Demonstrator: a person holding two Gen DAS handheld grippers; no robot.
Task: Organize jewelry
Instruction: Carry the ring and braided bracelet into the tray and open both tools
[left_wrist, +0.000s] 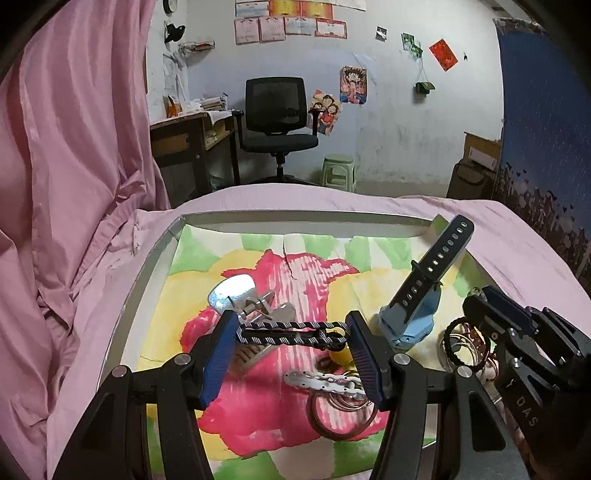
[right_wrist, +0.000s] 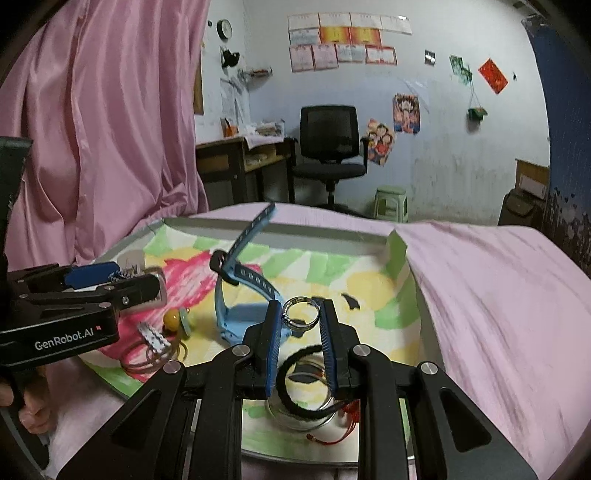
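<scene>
The left gripper (left_wrist: 293, 332) pinches a striped fabric hair band (left_wrist: 291, 329) stretched between its pads above the tray (left_wrist: 147, 269). The right gripper (right_wrist: 300, 314) clamps a silver ring (right_wrist: 301, 312) by its outer rim. The ring is probably light, rigid and slippery; grip across its diameter. The band is soft and elastic; hold it mid-length. The painted-paper-lined tray holds a blue watch (left_wrist: 410, 314), a black hair tie (right_wrist: 295, 384), a metal clip (left_wrist: 321, 380) and thin bangles (left_wrist: 343, 417).
</scene>
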